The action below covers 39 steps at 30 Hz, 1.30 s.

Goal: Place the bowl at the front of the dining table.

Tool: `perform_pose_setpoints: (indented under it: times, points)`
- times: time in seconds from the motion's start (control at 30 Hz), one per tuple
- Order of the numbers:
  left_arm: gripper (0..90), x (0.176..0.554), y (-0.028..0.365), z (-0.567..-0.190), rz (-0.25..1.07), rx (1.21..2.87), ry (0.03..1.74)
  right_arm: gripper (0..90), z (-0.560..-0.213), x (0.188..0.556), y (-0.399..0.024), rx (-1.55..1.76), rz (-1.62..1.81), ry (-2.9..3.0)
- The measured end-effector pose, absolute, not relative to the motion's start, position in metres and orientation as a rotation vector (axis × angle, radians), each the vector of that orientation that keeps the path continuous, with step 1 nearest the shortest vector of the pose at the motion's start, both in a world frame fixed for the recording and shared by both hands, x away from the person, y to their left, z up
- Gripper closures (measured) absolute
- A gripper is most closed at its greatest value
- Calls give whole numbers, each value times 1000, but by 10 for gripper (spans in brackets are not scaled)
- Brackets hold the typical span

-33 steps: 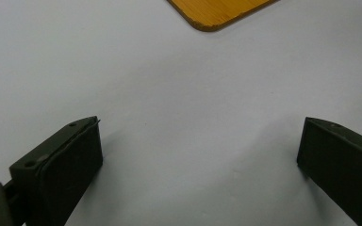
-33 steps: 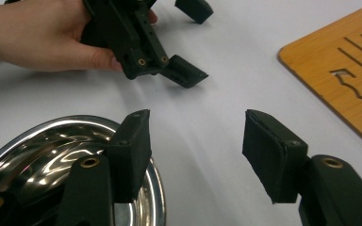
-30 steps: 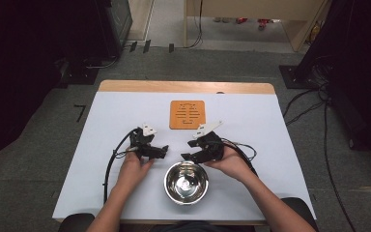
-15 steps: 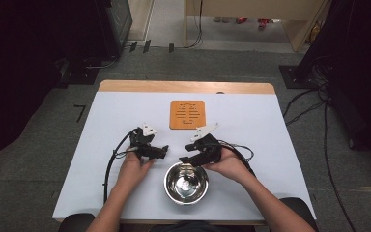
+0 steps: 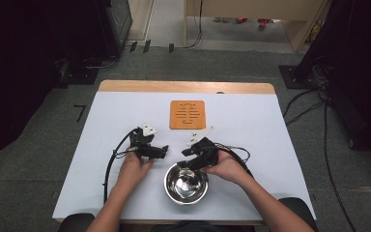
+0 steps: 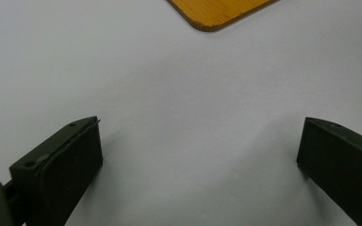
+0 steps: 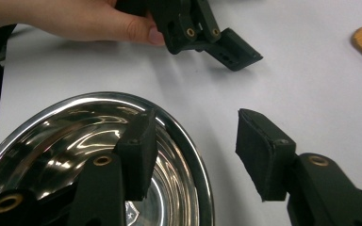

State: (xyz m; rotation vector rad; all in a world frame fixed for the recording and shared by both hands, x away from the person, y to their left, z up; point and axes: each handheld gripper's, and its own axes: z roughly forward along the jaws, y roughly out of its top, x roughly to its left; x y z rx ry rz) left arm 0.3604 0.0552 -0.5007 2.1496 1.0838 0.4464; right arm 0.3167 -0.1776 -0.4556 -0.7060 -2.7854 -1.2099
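Observation:
A shiny steel bowl [image 5: 186, 184] sits near the table's front edge, between the person's hands. My right gripper [image 5: 190, 159] is open at the bowl's far rim. In the right gripper view it [image 7: 195, 136] straddles the rim [image 7: 195, 155], one jaw inside the bowl [image 7: 75, 141] and the other outside over the table. My left gripper [image 5: 160, 151] hovers open just left of the bowl, with nothing between its fingers. In the left gripper view its [image 6: 200, 141] jaws stand wide apart over bare white table.
An orange slotted board [image 5: 187, 114] lies flat past the grippers at the table's middle; its corner [image 6: 217, 12] shows in the left gripper view. Black cables trail from both grippers. The white table [image 5: 270, 125] has free room left and right.
The right gripper has moved slightly nearer and down onto the bowl's far rim. The left gripper has stayed in place.

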Motion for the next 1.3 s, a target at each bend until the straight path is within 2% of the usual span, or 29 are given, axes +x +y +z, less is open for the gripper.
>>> perform_pose_setpoints:
  times: [0.73,1.03,1.3]
  points:
    - [5,360,55,-501,447,2149,1084,577,-476,317,-166,-547,-1093,-2760]
    - [5,360,55,-501,448,2150,1084,684,-482,320,-169,-509,-1005,-2753]
    - [5,360,55,-501,447,2149,1084,726,-481,323,-170,-561,-964,-2718]
